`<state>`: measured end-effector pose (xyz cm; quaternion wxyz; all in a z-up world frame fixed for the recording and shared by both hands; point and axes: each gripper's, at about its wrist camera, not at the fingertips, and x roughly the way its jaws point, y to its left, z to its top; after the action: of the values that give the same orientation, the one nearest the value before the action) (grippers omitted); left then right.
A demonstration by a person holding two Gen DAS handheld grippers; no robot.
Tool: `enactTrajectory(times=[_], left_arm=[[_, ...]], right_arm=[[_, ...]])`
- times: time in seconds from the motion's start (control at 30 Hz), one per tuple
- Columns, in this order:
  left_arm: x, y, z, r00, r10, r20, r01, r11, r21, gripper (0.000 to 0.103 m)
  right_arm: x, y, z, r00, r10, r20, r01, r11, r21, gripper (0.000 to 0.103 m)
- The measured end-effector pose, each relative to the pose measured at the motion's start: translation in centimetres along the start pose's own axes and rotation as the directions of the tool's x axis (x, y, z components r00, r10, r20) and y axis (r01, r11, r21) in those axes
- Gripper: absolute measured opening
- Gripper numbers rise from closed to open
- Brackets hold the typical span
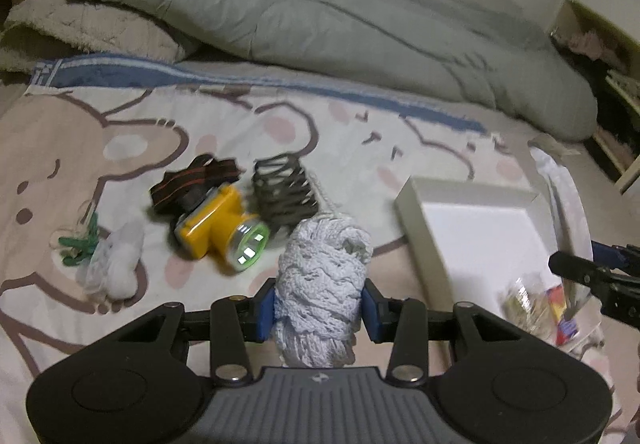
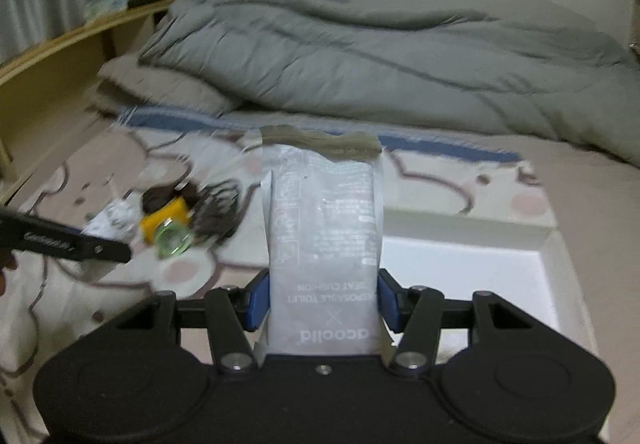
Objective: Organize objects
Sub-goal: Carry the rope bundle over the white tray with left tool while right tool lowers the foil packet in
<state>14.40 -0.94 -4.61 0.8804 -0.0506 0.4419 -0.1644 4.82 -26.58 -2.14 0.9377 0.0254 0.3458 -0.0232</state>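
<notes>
We have the left gripper (image 1: pixel 318 310) pinching the soft white knit bundle (image 1: pixel 324 276) above the bed's near edge and the right gripper (image 2: pixel 323 300) clamping the slick packet (image 2: pixel 324 240) beside the white box (image 2: pixel 472 264), so either could slip free or snag.

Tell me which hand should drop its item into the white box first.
Probably right. The right gripper holds the packet beside the white box, whose open tray lies just off its right finger. The left gripper, holding the knitted bundle, sits farther off.
</notes>
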Motion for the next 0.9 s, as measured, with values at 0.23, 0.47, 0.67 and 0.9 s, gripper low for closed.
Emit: enactTrajectory(times=[0.23, 0.47, 0.67, 0.9], left_arm=[[0.6, -3.4, 1.4, 0.999, -0.028, 0.02, 0.027, 0.999, 0.029, 0.044], [2.3, -7.6, 3.5, 0.995, -0.092, 0.041, 0.089, 0.994, 0.061, 0.044], [5.3, -11.6, 4.9, 0.983, -0.181, 0.023, 0.178, 0.98, 0.089, 0.044], [10.2, -15.5, 5.6, 0.962, -0.272, -0.042, 0.274, 0.958, 0.079, 0.044]], right_arm=[[-0.2, -5.0, 1.2, 0.995, -0.07, 0.076, 0.066, 0.997, 0.046, 0.055], [1.4, -9.7, 1.1, 0.985, -0.158, 0.073, 0.153, 0.986, 0.072, 0.056], [3.9, -12.9, -0.4, 0.982, -0.184, 0.042, 0.181, 0.981, 0.074, 0.056], [6.8, -15.4, -1.9, 0.98, -0.196, -0.038, 0.2, 0.972, 0.122, 0.056]])
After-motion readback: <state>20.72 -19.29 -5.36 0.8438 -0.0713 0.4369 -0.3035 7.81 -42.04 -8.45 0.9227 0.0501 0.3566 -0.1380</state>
